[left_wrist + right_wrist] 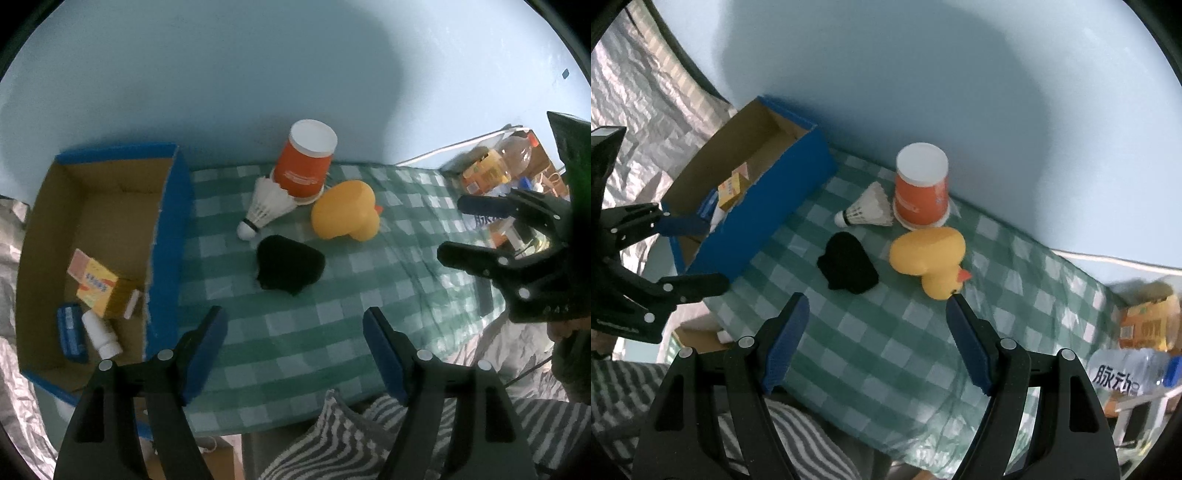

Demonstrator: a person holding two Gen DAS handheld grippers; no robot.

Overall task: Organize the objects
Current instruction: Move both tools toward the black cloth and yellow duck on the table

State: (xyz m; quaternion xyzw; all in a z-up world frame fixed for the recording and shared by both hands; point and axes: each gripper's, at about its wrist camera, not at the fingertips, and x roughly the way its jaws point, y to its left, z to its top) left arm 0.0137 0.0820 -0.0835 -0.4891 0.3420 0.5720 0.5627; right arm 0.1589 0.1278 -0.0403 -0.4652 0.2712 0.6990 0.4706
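Note:
On the green checked tablecloth lie a black soft lump, a yellow rubber duck on its side, a white shuttlecock and an upturned orange cup. The shuttlecock leans against the cup. A blue cardboard box at the left holds a yellow packet, a white bottle and a small blue item. My left gripper hangs open just short of the black lump. My right gripper is open too, with its right fingertip near the duck's head.
Bottles and an orange pack crowd the right end of the table, beside a white cable. The pale blue wall stands close behind the cup. Silver foil sheeting hangs at the left, and striped fabric lies along the near edge.

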